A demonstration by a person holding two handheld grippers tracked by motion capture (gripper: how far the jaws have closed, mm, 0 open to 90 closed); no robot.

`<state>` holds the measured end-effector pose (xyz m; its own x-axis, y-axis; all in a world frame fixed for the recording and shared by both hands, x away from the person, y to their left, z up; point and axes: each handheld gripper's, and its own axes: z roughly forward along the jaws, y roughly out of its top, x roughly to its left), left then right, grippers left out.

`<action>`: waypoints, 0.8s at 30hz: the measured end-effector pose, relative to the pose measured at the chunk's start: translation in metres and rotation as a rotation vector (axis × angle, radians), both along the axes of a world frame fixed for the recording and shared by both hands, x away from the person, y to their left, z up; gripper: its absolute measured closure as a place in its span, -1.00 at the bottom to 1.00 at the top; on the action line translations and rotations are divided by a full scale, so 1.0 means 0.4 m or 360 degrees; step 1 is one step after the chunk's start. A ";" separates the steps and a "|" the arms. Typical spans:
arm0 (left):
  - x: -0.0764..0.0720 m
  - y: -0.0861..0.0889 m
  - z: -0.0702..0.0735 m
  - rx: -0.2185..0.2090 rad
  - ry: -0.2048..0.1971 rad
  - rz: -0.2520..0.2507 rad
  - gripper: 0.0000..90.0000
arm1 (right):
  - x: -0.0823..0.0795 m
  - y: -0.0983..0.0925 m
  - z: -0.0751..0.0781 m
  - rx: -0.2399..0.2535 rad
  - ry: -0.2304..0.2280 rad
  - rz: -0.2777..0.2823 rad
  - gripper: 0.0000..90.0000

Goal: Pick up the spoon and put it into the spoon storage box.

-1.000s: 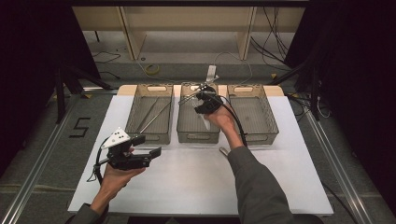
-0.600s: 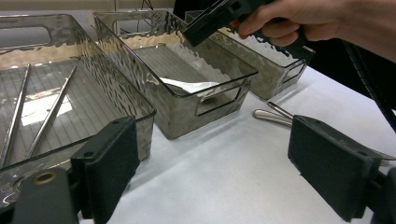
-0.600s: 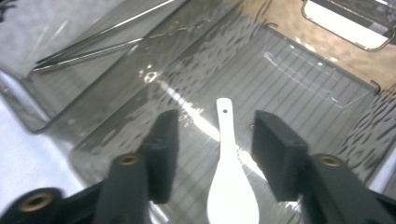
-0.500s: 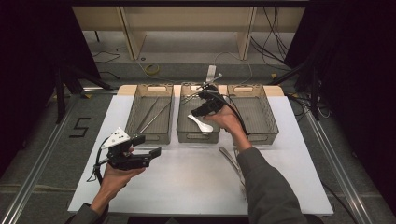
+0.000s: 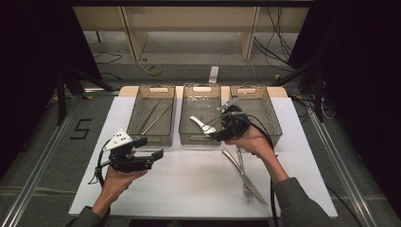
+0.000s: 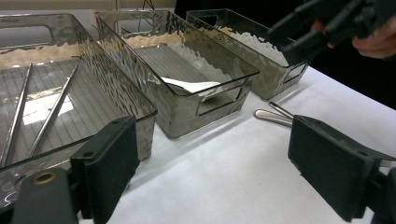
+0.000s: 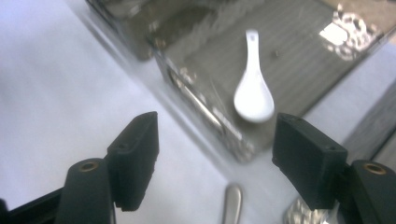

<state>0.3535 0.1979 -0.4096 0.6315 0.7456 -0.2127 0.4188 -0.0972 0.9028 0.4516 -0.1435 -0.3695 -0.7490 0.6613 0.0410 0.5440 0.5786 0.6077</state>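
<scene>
Right gripper (image 5: 215, 135) has just been opening its jaws and now stands wide, nothing between them. The white spoon (image 7: 253, 91) lies free on the middle bin's (image 5: 187, 125) floor, just ahead of the claw. Left gripper (image 5: 153, 149) hovers wide and empty, the spoon well off beyond it.

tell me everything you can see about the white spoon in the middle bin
The white spoon is a short, glossy soup spoon that looks ceramic or plastic, with a deep oval bowl and a stubby handle ending in a small hole. It lies flat, bowl facing up, on the ribbed floor of the middle clear bin, toward the bin's near end. Nothing grips it: the right tool hovers by the bin's near right corner with its jaws apart, having just been opening, and nothing is between them.
</scene>
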 end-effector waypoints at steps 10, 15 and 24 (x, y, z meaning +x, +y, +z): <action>0.000 0.000 0.000 0.0000 0.0000 0.0001 -0.65 | -0.052 -0.060 -0.063 -0.0021 0.0045 -0.0035 -0.27; 0.000 0.002 0.001 0.0001 -0.0003 -0.0003 -0.66 | -0.063 -0.074 -0.082 -0.0026 0.0087 -0.0057 -0.29; 0.001 0.004 0.002 -0.0009 -0.0004 -0.0004 -0.66 | -0.077 -0.096 -0.121 -0.0088 0.0160 -0.0057 -0.38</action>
<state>0.3537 0.1994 -0.4090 0.6338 0.7430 -0.2150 0.4161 -0.0932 0.9045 0.4209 -0.1820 -0.4179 -0.7187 0.6911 0.0771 0.6216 0.5888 0.5167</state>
